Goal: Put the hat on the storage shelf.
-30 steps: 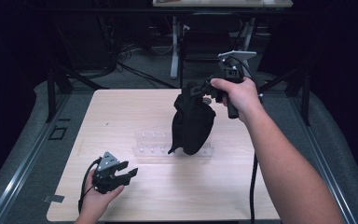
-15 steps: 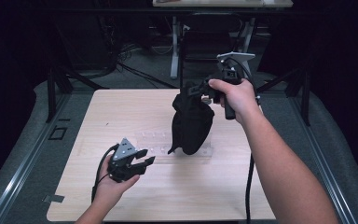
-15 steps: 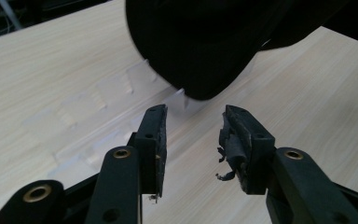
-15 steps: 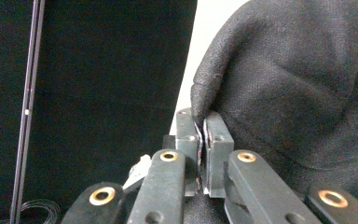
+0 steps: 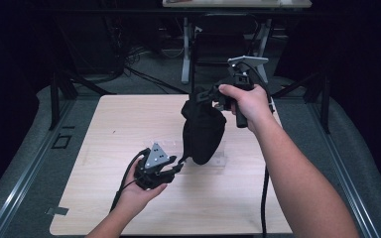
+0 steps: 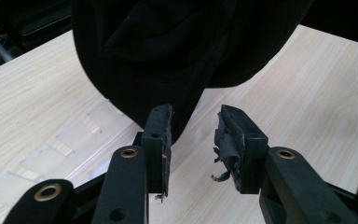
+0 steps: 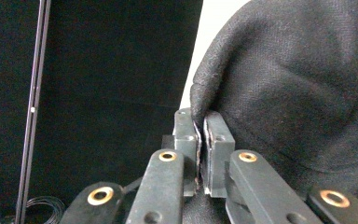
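Observation:
A black cloth bag (image 5: 202, 131) hangs over the wooden table (image 5: 119, 124). My right gripper (image 5: 203, 96) is shut on the bag's top edge and holds it up; in the right gripper view the pads (image 7: 200, 121) pinch a fold of the cloth (image 7: 298, 93). My left gripper (image 5: 176, 166) sits at the bag's lower end. Its jaws have just been closing and stand partly open (image 6: 196, 116). The low tip of the cloth (image 6: 177, 51) hangs into the gap beside one pad, while the other pad stays apart from it.
A clear plastic tray (image 5: 218, 161) lies flat on the table under the bag, seen also in the left gripper view (image 6: 70, 140). Dark floor, cables and metal stands (image 5: 186, 54) lie beyond the table's far edge.
My left gripper has moved right and up from the table's near left to the bag's lower end, and its jaws have narrowed. The right gripper and the bag have kept still.

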Demonstrator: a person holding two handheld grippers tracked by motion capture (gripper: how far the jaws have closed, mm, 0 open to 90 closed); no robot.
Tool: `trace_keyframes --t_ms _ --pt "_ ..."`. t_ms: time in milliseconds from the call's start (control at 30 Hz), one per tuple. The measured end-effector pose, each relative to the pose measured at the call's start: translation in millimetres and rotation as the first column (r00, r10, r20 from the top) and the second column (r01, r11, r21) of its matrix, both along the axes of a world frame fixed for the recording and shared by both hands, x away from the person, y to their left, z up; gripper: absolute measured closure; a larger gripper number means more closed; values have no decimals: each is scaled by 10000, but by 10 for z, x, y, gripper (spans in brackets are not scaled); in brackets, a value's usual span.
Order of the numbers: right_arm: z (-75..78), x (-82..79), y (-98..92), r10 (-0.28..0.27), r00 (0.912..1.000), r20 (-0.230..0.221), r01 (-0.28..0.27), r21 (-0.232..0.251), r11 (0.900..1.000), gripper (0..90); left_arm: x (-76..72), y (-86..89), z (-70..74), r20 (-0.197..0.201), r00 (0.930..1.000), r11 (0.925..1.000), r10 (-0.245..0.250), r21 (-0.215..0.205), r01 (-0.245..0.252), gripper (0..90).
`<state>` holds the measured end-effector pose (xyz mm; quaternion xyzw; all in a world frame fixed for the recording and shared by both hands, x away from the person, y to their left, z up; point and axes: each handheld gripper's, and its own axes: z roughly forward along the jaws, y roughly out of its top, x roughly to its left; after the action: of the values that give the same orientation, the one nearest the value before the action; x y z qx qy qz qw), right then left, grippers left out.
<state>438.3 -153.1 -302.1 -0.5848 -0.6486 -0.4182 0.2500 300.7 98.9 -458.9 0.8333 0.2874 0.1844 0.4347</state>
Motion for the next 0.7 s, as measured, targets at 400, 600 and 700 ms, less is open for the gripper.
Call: trace_keyframes --t_ms 400,600,700 --pt "-17 8 78 -97 9999 67 96 216 9997 859 55 -198 46 568 9983 9985 128 523 -157 744" --pt "-17 -11 96 -102 9999 127 99 216 9997 858 55 -208 39 838 9965 9966 7 820 -76 806" --pt "-14 -17 90 -59 9998 167 55 212 9998 844 47 -205 37 945 9955 9956 13 935 -102 820"
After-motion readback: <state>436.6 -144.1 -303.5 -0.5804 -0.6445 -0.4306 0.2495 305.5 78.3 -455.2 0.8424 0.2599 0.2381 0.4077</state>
